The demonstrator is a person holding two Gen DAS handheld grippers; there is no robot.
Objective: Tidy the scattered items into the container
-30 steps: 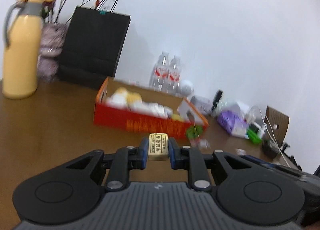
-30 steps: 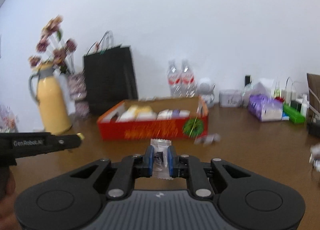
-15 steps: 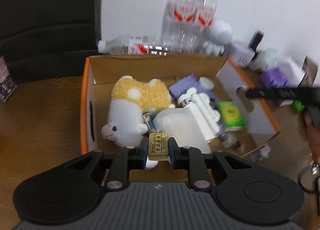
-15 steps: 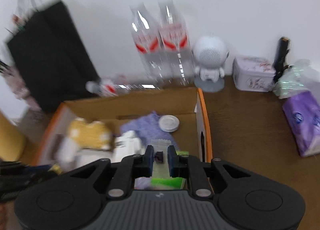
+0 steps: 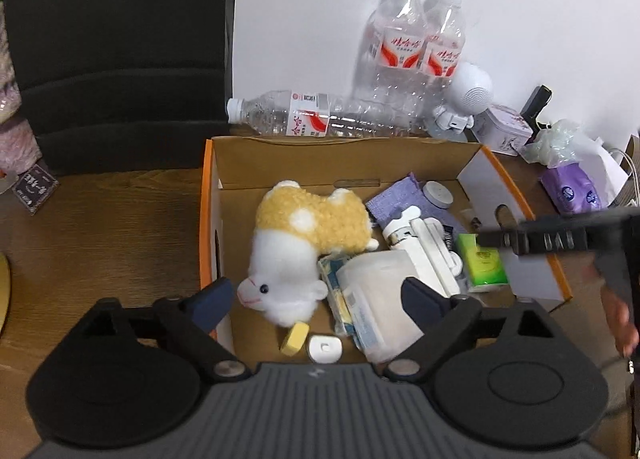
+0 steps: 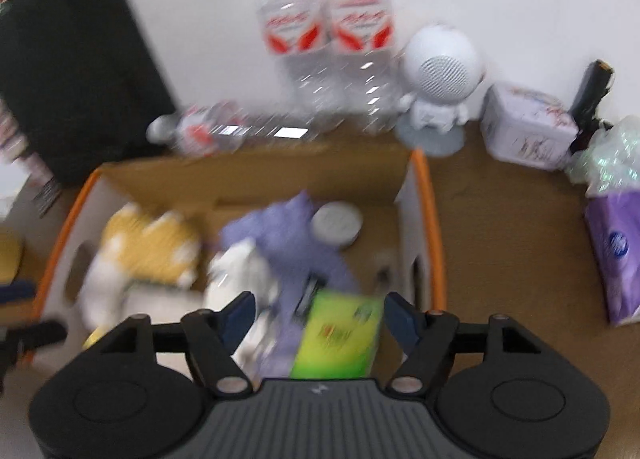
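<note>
Both tongs hang over the open cardboard box point(image 5: 208, 219), so I judge the step in hand to be the drop of two small items into it. On the left, the left gripper point(image 5: 316, 295) has its jaws spread wide and holds nothing; just under it, on the near floor of the box, lies a small yellow block point(image 5: 295, 342) beside a white cap-like piece point(image 5: 324, 347), close to the plush sheep point(image 5: 300, 247). More to the right in the box are a clear plastic tub point(image 5: 376, 295), a white bottle point(image 5: 416, 243), a purple cloth point(image 6: 296, 235) and a green packet point(image 6: 340, 335). The right gripper point(image 6: 320, 315) is over the right part of the box, near its right wall; its jaws are also wide apart and empty, though this view is blurred. Whether a small wrapped thing lies below it I cannot tell. The next move, I think, calls for lifting both tongs clear of the box rim and seeking what remains scattered on the wooden table point(image 5: 100, 219); the water bottles point(image 5: 416, 51) at the far side stand outside the box.
</note>
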